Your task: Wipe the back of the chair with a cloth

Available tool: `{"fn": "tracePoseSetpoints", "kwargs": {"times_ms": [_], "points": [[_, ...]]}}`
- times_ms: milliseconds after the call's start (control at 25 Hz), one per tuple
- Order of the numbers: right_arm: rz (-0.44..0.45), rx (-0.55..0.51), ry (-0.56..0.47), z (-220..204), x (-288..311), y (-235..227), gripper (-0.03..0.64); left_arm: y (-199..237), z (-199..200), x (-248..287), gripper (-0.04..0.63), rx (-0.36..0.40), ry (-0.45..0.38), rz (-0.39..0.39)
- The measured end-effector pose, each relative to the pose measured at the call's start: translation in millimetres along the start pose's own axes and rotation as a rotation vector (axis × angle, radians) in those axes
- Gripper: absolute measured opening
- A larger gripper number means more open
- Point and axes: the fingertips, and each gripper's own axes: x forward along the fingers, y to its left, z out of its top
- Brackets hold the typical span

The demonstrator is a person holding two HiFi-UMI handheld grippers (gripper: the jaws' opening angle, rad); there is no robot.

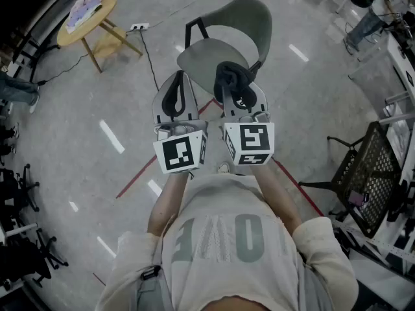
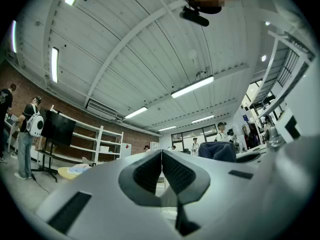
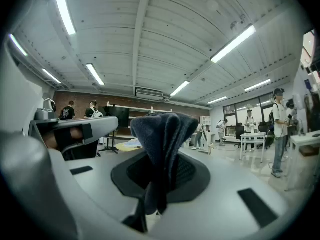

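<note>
while the right gripper (image 3: 159, 176) clamps the dark blue fabric cloth (image 3: 162, 131), held up short of the grey-green plastic chair (image 1: 249, 18), and the left gripper (image 2: 161, 171) sits closed on nothing, wiping of the backrest seems not yet begun.

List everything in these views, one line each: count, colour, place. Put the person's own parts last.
Moulded plastic chair: one, grey-green with a black frame, on the floor ahead of the grippers.
Round wooden table: one, pale wood, upper left.
Fabric pile: one, pale, on that table.
Power strip: one, white, on the floor beside the table.
Mesh chair: one, black, right side.
Tape lines: two, red, on the floor.
Soft cloth: one, dark blue, between the right gripper's jaws.
Left gripper: white, jaws together, empty.
Right gripper: white, clamping the cloth.
Sweatshirt: cream, bottom centre.
</note>
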Motion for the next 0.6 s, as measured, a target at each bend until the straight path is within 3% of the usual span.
{"fn": "tracePoseSetpoints", "kwargs": {"times_ms": [600], "points": [[-0.008,0.035,0.004,-12,5,-13,0.058,13,-11,6,0.016,0.026,0.029,0.025]]}}
